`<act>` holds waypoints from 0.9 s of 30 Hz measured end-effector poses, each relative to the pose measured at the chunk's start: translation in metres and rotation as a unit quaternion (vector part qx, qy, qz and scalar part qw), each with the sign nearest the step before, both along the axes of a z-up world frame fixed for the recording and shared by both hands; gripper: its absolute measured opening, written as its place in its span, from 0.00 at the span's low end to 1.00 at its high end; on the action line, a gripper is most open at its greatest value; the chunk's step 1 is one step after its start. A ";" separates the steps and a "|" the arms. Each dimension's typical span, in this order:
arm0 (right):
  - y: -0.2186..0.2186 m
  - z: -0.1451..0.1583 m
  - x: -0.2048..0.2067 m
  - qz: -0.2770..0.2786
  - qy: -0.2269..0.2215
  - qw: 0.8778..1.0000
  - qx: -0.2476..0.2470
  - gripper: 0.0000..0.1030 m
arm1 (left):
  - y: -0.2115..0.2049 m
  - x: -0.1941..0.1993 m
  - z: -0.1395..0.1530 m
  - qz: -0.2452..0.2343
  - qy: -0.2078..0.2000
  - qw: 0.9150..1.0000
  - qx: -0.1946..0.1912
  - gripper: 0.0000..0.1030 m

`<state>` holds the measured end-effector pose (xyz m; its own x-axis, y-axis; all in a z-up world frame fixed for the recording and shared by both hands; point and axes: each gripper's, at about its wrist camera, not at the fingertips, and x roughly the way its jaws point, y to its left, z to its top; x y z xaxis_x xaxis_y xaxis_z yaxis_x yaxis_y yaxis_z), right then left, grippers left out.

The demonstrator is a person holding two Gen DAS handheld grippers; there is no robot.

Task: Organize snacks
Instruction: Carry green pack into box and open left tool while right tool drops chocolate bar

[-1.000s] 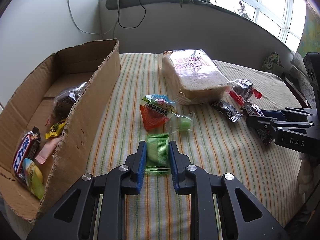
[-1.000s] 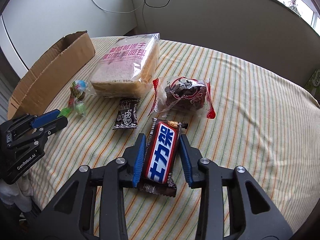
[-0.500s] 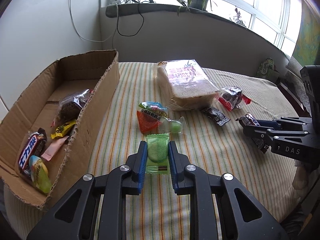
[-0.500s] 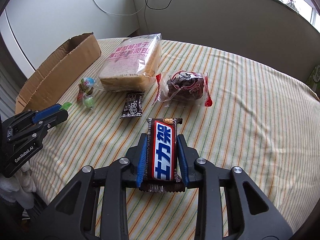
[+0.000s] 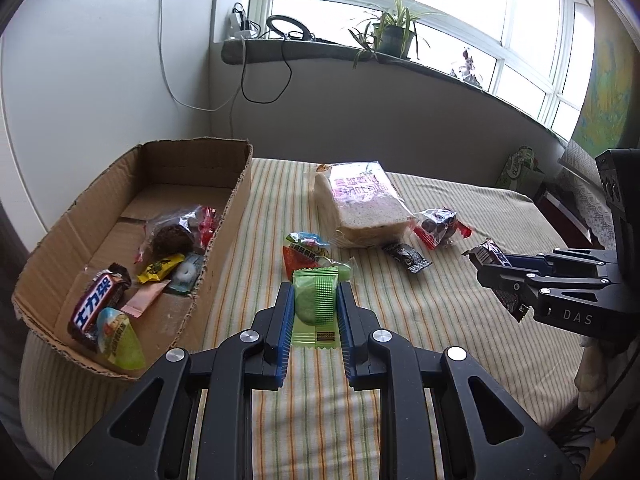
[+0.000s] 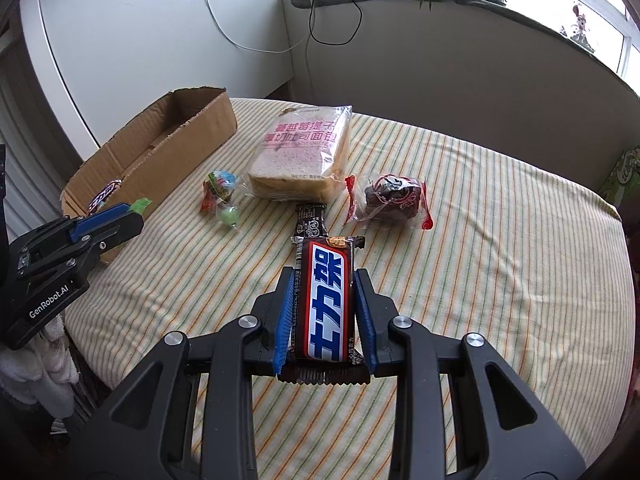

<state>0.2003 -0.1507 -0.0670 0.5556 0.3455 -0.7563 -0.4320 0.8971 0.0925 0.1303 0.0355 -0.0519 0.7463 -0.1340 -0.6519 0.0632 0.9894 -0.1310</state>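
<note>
My left gripper (image 5: 314, 300) is shut on a green snack packet (image 5: 315, 307) and holds it above the striped cloth, just right of the cardboard box (image 5: 228, 216). The box holds several snacks, among them a Snickers-style bar (image 5: 96, 306). My right gripper (image 6: 325, 300) is shut on a brown, blue and red chocolate bar (image 6: 328, 300), lifted over the table's near side. On the cloth lie a bagged bread loaf (image 6: 302, 156), a wrapped brownie (image 6: 390, 198), a small dark packet (image 6: 311, 220) and a colourful candy bag (image 6: 220, 196).
The table is covered with a striped cloth (image 6: 480, 240) and falls away at the near and right edges. A grey wall with a windowsill, cables and a potted plant (image 5: 390, 32) stands behind. The box's open top faces up at the table's left.
Both grippers have risen from the cloth with their snacks held. The left view now looks down into the box from higher; the chocolate bar sits straighter between the right fingers.
</note>
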 end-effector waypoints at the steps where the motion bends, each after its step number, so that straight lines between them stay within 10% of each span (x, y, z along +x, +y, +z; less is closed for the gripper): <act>1: 0.003 0.003 -0.002 0.002 -0.003 1.000 0.000 0.29 | 0.002 -0.002 0.002 0.002 -0.003 1.000 -0.002 0.19; 27: 0.135 0.062 0.001 0.079 -0.062 0.995 0.000 0.29 | 0.107 -0.021 0.030 0.087 -0.057 0.994 -0.018 0.19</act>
